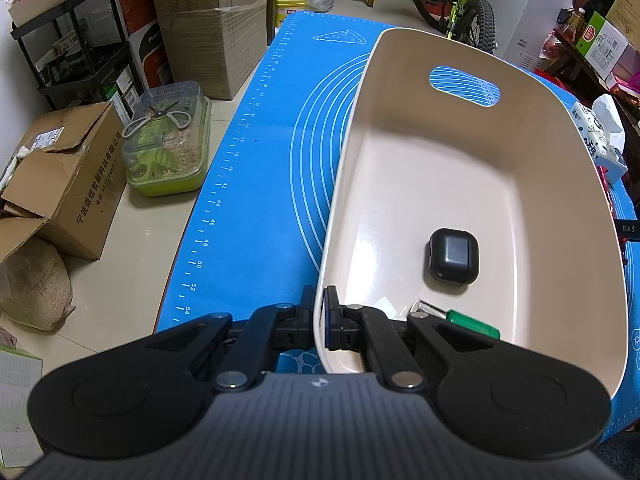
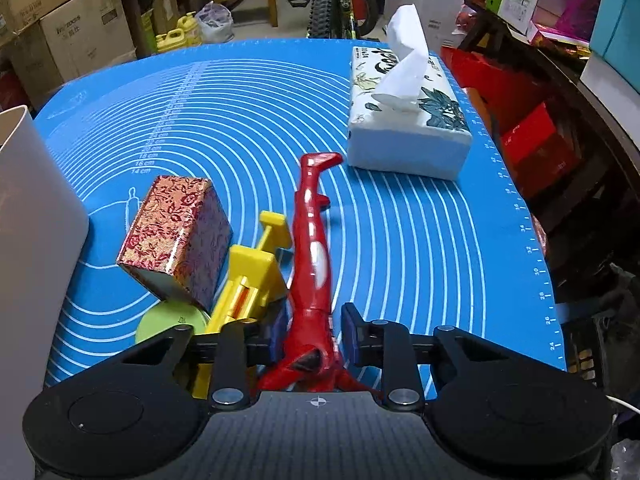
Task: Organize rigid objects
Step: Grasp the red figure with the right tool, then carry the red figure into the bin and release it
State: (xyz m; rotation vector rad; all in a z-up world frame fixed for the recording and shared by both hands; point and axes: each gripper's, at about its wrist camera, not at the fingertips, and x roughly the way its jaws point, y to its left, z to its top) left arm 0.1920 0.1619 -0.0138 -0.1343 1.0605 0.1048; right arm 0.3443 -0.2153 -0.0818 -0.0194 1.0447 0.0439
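In the left wrist view a cream plastic bin (image 1: 520, 152) stands on the blue mat (image 1: 256, 200). My left gripper (image 1: 319, 316) is shut on the bin's near rim. Inside the bin lie a black case (image 1: 452, 258) and a green and silver item (image 1: 464, 318). In the right wrist view my right gripper (image 2: 314, 332) is open, its fingers on either side of a red toy figure (image 2: 314, 248) lying on the mat; no contact shows. A yellow toy (image 2: 250, 276), a red patterned box (image 2: 176, 236) and a green disc (image 2: 168, 324) lie just left of it.
A tissue box (image 2: 404, 120) sits at the mat's far right. The bin's outer wall (image 2: 28, 240) fills the left edge of the right wrist view. Cardboard boxes (image 1: 64, 184), a green tray (image 1: 168, 148) and a bicycle (image 1: 456, 0) stand on the floor around the table.
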